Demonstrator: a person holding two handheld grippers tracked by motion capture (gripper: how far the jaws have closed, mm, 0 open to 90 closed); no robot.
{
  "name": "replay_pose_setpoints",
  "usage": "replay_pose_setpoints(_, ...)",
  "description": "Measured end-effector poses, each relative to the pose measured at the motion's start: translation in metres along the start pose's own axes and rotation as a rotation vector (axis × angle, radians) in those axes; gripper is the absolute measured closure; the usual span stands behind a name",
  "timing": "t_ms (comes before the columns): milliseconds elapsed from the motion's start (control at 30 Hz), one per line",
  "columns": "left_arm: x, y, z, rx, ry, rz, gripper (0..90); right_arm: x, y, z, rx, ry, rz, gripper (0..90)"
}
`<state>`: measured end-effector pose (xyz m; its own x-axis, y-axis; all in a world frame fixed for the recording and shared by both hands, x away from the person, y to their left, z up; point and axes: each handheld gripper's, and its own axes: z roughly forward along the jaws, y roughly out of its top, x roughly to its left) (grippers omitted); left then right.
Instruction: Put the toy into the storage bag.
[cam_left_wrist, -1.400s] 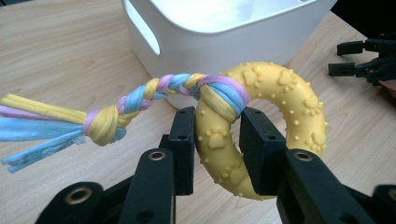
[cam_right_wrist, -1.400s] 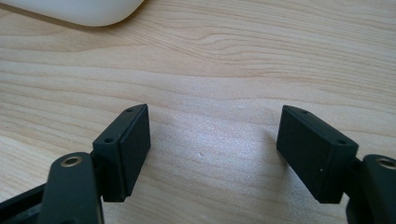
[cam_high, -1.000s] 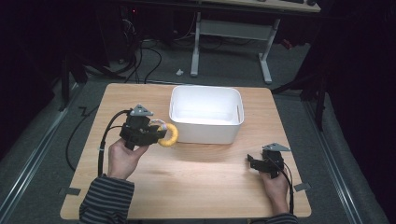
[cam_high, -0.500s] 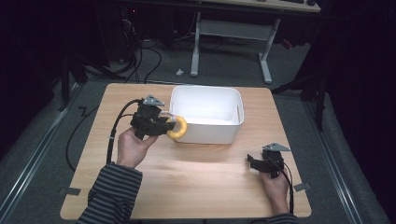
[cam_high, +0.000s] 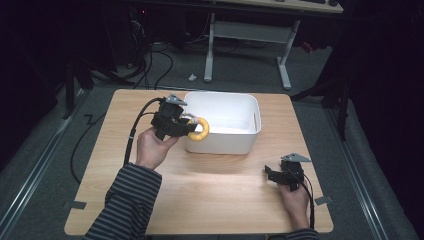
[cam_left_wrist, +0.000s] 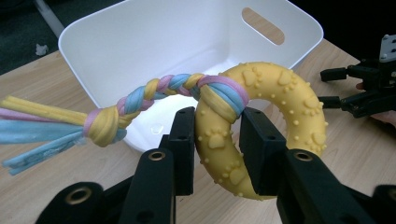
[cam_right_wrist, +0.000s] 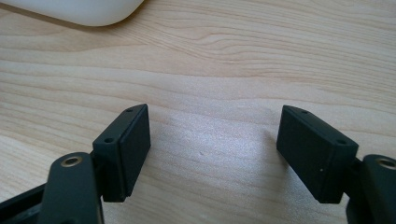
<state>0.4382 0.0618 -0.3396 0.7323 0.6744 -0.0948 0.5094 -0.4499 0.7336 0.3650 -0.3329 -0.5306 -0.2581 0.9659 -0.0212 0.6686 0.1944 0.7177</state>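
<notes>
The light wooden tabletop (cam_high: 210, 195) carries a white rectangular plastic tub (cam_high: 235, 142) with a slot handle near its far edge. At the tub's left wall, the left claw (cam_left_wrist: 217, 140) is clamped on a yellow knobbly rubber ring toy (cam_left_wrist: 280, 112) with paw prints, held above the rim; a braided pastel fabric tail (cam_left_wrist: 140, 95) knotted to the ring hangs leftward. The right claw (cam_right_wrist: 212, 154) rests near the tabletop's right front corner, jaws wide apart, nothing between them.
</notes>
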Motion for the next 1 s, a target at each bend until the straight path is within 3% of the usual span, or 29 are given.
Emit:
replay_pose_setpoints(333, -0.002, 0.017, 0.013, 0.02, 0.006, 0.027, 66.9, 0.0, 0.0, 0.0, 0.0, 0.001, 0.001, 26.2)
replay_pose_setpoints(1000, -0.001, 0.037, 0.042, 0.052, 0.01, 0.029, 66.9, 0.0, 0.0, 0.0, 0.0, 0.001, 0.001, 26.2)
